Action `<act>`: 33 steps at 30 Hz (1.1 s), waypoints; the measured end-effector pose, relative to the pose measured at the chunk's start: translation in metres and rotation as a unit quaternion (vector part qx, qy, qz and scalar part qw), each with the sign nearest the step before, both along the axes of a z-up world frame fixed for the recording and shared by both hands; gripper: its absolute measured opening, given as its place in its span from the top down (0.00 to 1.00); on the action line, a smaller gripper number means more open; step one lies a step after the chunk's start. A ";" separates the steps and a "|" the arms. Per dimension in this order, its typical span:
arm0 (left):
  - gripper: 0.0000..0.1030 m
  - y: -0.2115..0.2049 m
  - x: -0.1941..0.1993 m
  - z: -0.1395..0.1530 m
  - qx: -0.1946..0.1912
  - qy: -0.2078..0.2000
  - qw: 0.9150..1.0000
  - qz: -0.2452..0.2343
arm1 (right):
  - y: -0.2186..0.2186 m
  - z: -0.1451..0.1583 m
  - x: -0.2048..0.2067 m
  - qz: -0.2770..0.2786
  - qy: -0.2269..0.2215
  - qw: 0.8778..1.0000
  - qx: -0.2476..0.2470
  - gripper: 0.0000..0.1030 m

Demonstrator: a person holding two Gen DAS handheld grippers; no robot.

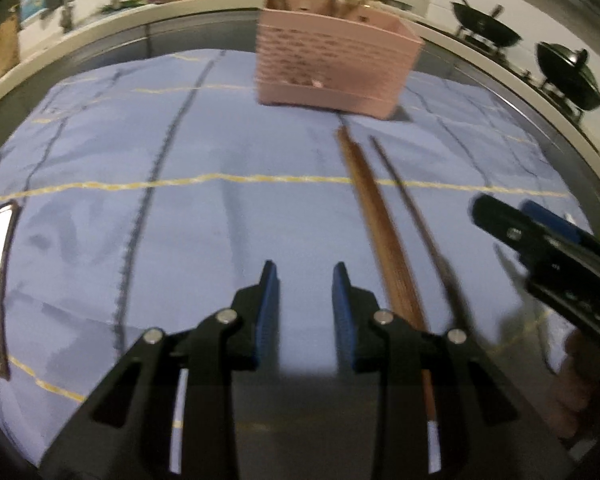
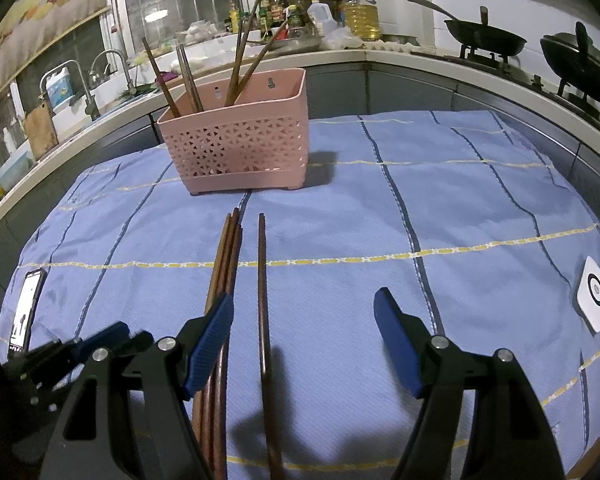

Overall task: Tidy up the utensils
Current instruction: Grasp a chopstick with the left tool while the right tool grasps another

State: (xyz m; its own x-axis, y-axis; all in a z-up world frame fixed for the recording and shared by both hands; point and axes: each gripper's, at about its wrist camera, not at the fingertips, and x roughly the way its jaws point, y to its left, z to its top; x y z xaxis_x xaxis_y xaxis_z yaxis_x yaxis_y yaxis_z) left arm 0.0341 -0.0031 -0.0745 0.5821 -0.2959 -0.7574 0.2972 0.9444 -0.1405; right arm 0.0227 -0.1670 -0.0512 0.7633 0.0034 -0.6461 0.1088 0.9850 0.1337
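Loose chopsticks (image 2: 262, 280) on cloth (image 2: 460, 208): light, stiff, thin, prob. slick, best pinched mid-length; right gripper (image 2: 304, 320) wide open astride one, left gripper (image 1: 305, 300) part-open, empty.

The left gripper (image 1: 305, 280) tilts downward, jaws narrowly parted and empty; the right gripper (image 2: 304, 312) tilts downward, jaws wide.

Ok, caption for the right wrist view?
Open right hand-held gripper over a lone chopstick, bundle beside it, pink basket behind.
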 end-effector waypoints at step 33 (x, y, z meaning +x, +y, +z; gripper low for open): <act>0.64 -0.045 0.010 -0.009 0.041 0.000 0.999 -0.025 | -0.019 -0.025 -0.008 0.064 0.023 0.994 0.089 0.35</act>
State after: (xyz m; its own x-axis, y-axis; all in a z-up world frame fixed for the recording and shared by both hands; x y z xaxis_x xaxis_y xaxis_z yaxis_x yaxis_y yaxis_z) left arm 0.0445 -0.0481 -0.0830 0.5681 -0.2622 -0.7801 0.3445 0.9366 -0.0639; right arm 0.0147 -0.1860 -0.0765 0.7185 0.2148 -0.6616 -0.0048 0.9527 0.3040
